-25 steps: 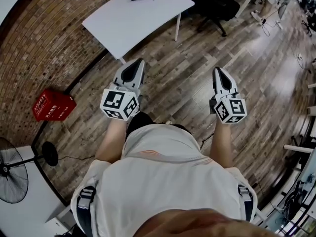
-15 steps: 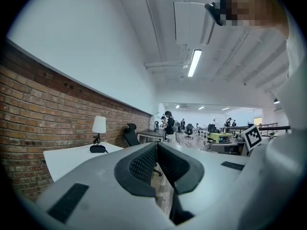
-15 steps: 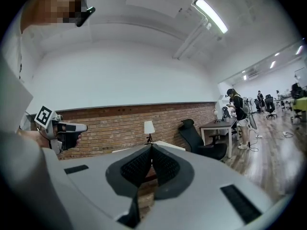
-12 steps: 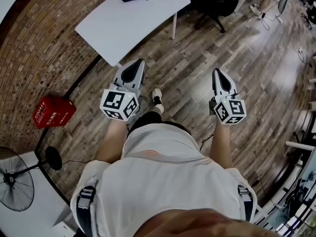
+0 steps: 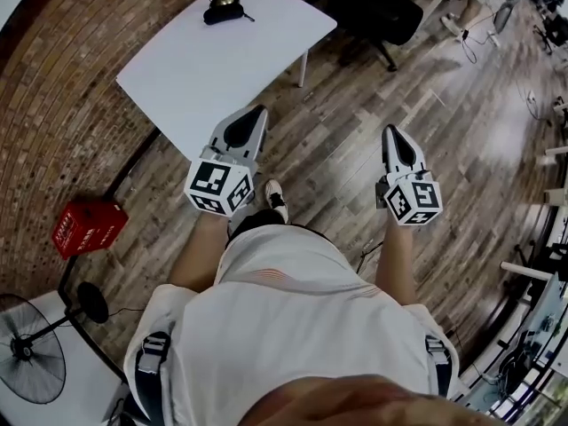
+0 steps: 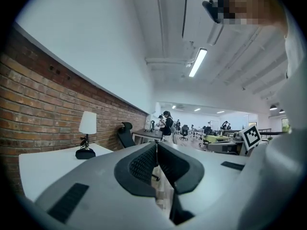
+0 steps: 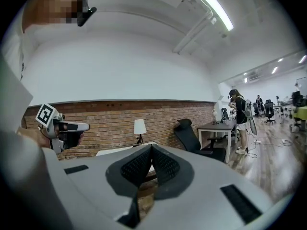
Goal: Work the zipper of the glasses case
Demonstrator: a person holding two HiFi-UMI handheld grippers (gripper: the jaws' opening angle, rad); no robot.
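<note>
Left gripper (image 5: 258,112) and right gripper (image 5: 391,131), both pressed together and empty, hang short of the white table (image 5: 204,69). Far ahead of the left one, the dark glasses case (image 5: 222,12) apparently lies against a lamp (image 6: 88,122), which a hasty reach could topple.

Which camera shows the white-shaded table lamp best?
Left gripper view: the white-shaded table lamp stands side-on, shade and stem clear. Right gripper view shows it smaller; head view only its shade, cut at the edge.
</note>
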